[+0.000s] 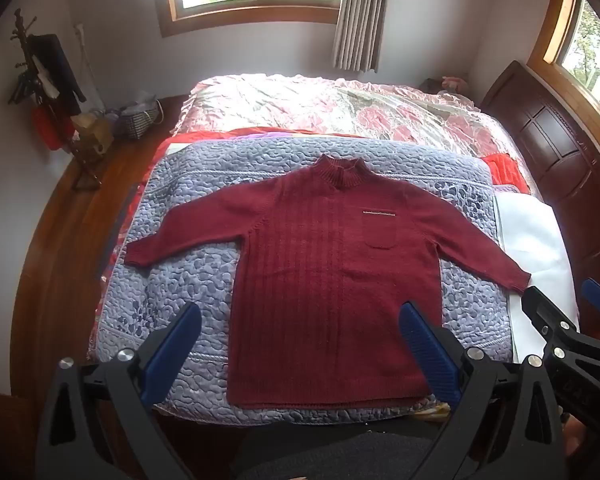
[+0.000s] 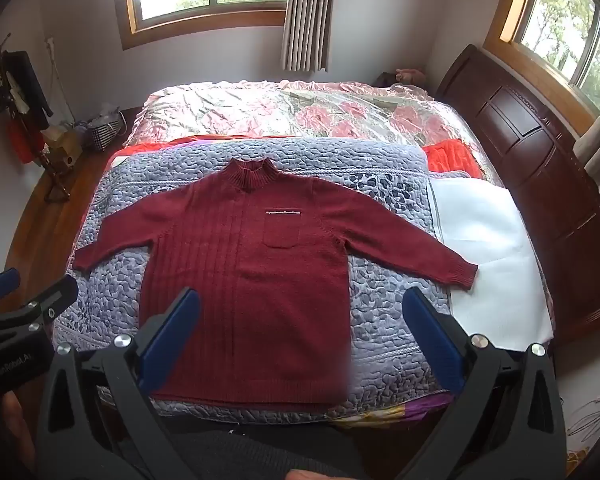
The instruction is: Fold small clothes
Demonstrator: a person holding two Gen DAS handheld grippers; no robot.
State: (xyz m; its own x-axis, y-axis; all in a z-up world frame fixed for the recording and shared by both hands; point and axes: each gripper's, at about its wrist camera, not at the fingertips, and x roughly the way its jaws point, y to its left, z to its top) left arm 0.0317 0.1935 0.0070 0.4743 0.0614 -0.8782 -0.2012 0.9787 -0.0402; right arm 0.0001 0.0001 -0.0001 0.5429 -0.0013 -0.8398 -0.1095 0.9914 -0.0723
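A dark red knitted sweater (image 1: 324, 264) (image 2: 252, 264) lies flat, front up, on a grey-blue quilted pad (image 1: 188, 280) (image 2: 384, 304), both sleeves spread to the sides and its collar toward the far side. My left gripper (image 1: 300, 320) hovers open above the sweater's lower hem, touching nothing. My right gripper (image 2: 300, 308) is open too, held above the sweater's lower right part and the pad. In the left wrist view the right gripper (image 1: 560, 304) shows at the right edge; in the right wrist view the left gripper (image 2: 24, 292) shows at the left edge.
The pad lies on a bed with a pink floral cover (image 1: 340, 108) and a dark wooden headboard (image 1: 560, 168) on the right. A white sheet (image 2: 488, 256) lies right of the pad. A coat stand (image 1: 48, 100) and bags stand on the wooden floor at left.
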